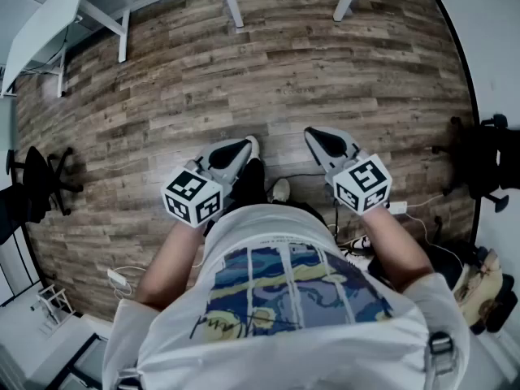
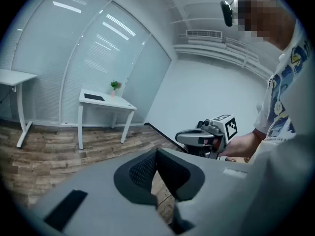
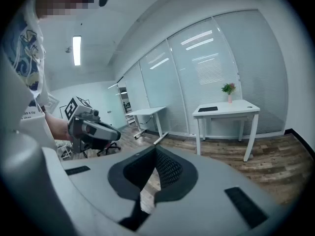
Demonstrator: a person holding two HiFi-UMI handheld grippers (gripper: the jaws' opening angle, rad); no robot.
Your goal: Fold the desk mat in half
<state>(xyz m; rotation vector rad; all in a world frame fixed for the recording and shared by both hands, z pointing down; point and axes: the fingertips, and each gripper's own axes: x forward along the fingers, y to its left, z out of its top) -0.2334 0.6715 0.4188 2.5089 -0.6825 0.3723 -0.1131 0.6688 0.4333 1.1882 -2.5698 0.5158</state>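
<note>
White desk (image 3: 238,107), mat (image 3: 207,109) beyond hand-held gripper (image 3: 155,150)

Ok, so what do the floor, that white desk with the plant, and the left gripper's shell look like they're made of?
The floor looks like matt wood or wood-look laminate: grain and staggered plank seams show. The white desk has a smooth painted or laminated top on thin legs, probably metal. The left gripper has a matt grey shell, likely moulded plastic, judging by its smooth, rounded form.

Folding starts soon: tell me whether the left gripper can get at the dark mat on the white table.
Probably not from here: the left gripper, shut, is at the person's waist and the dark mat lies across open floor.
</note>
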